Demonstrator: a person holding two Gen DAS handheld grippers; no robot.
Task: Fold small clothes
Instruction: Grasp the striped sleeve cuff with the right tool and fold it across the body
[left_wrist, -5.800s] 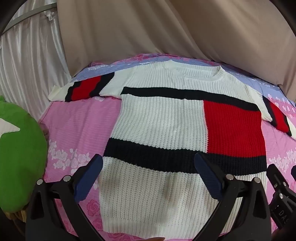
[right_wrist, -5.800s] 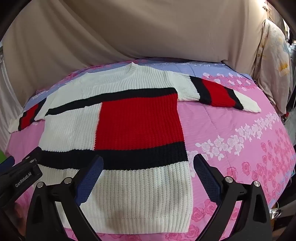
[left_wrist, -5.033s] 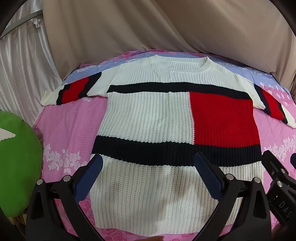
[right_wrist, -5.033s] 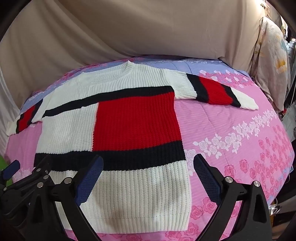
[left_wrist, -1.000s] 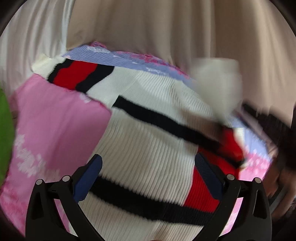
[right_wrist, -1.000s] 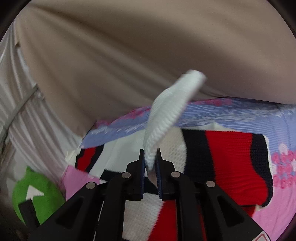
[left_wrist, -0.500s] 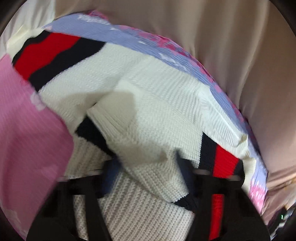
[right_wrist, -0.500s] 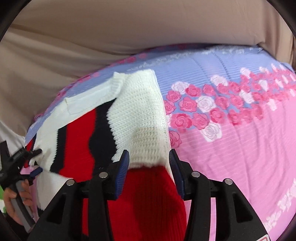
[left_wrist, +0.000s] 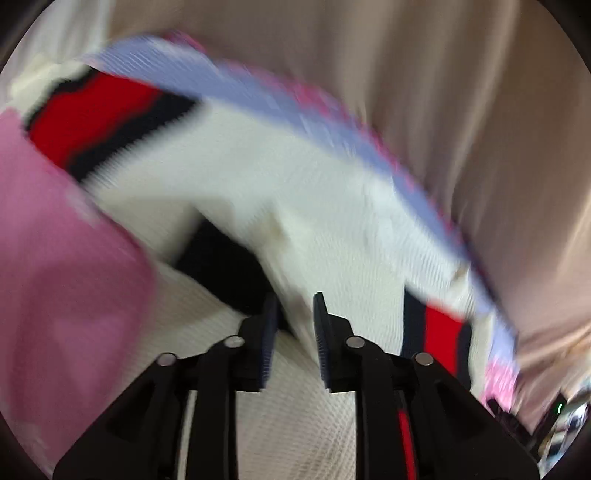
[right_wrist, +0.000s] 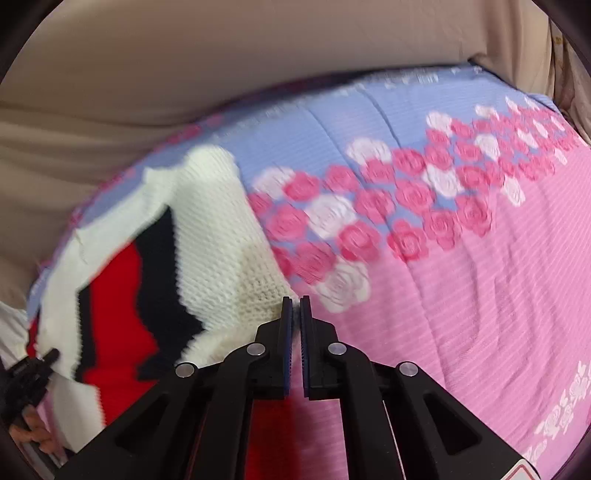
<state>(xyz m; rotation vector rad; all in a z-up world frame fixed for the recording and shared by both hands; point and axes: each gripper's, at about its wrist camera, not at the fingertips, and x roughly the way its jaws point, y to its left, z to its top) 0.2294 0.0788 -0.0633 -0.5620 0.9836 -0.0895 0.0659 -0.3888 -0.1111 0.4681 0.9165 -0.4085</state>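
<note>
A white knit sweater with black and red blocks lies on the bed. Its right sleeve is folded in over the body. My left gripper is nearly shut, with the white cuff of that folded sleeve between its pads, low over the sweater. The left sleeve lies stretched out at the far left. My right gripper is shut at the folded edge of the sleeve, beside the shoulder; I cannot tell whether knit is pinched in it. The left gripper also shows at the left edge of the right wrist view.
The bedspread is pink with rose print, with a lilac band along the far side. A beige curtain hangs behind the bed. The left wrist view is blurred by motion.
The right sleeve was lifted and laid across the sweater's body. In the last half second both grippers closed down, the left onto the sleeve cuff, the right at the folded edge.
</note>
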